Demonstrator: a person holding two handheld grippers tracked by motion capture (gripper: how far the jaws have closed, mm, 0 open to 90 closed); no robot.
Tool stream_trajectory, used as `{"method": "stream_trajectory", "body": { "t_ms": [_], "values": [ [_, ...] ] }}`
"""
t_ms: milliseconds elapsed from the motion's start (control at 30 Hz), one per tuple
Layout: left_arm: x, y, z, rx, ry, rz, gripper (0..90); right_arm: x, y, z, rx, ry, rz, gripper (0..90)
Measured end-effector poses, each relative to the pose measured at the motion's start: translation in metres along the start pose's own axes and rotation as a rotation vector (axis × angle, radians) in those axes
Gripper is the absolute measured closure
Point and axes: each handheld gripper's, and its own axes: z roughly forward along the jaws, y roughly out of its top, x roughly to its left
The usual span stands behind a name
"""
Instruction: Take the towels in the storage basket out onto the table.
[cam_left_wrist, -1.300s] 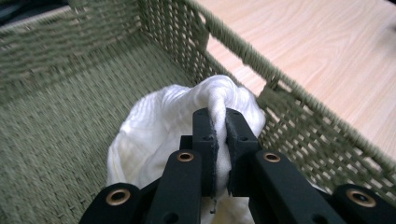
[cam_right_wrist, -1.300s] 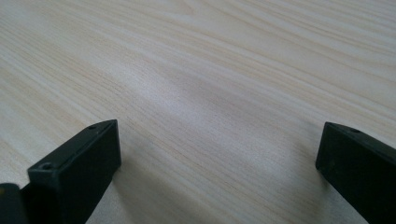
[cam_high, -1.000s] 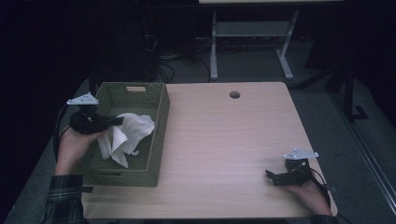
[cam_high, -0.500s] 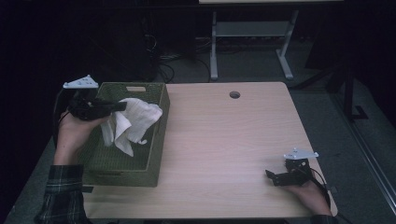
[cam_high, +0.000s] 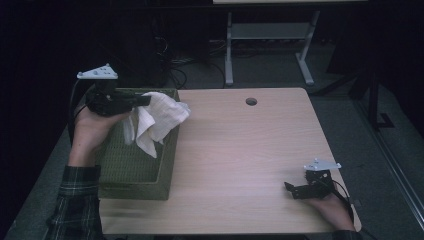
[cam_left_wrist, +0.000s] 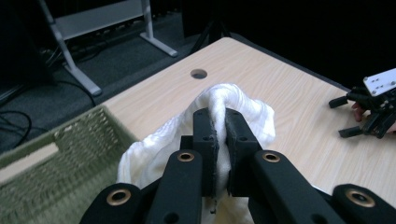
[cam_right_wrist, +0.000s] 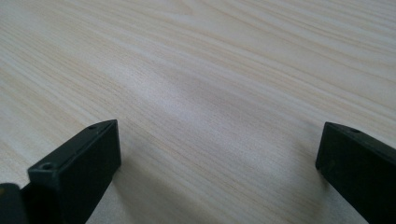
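right gripper (cam_high: 295, 189): nearest the person, parked low at the near right corner of the pale wood-grain table (cam_high: 250, 165), well away from the green woven rectangular basket (cam_high: 135, 170). Its jaws are spread wide with just bare tabletop between them, nothing held.

basket: sits at the table's left edge, long axis running near to far. Looks empty where I can see in, though part of the inside is hidden.

left gripper (cam_high: 142, 100): up above the basket's far end, jaws pointing right toward the open tabletop and pressed together, pinching the cloth.

white crumpled cloth (cam_high: 157, 120): hanging from those jaws, draped down over the basket's right rim, so it's clear of the inside and partly over the table. A fold bulges out past the jaw tips.

key relation: free tabletop lies just right of the basket, and the left hand is the one nearer, so I'd guess the cloth goes there.

count: one cloth, one basket, two grippers, one round hole (cam_high: 251, 101) in the table far beyond the basket.
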Motion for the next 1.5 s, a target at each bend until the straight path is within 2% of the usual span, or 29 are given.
{"method": "stream_trajectory", "body": {
  "t_ms": [267, 600, 1200, 1500],
  "values": [
    [-0.018, 0.021, 0.016, -0.027, -0.037, 0.033, 84.1, 0.0, 0.0, 0.0, 0.0, 0.0, 0.0, 0.0],
    [-0.04, 0.03, 0.052, -0.03, -0.103, 0.047, 84.1, 0.0, 0.0, 0.0, 0.0, -0.001, 0.001, 0.0],
    [-0.083, 0.023, 0.12, -0.002, -0.19, 0.062, 84.1, -0.001, 0.0, 0.0, 0.0, -0.014, 0.011, 0.0],
    [-0.104, 0.012, 0.15, 0.018, -0.225, 0.076, 84.0, -0.001, 0.0, 0.0, 0.0, -0.014, 0.011, 0.0]
  ]
}}
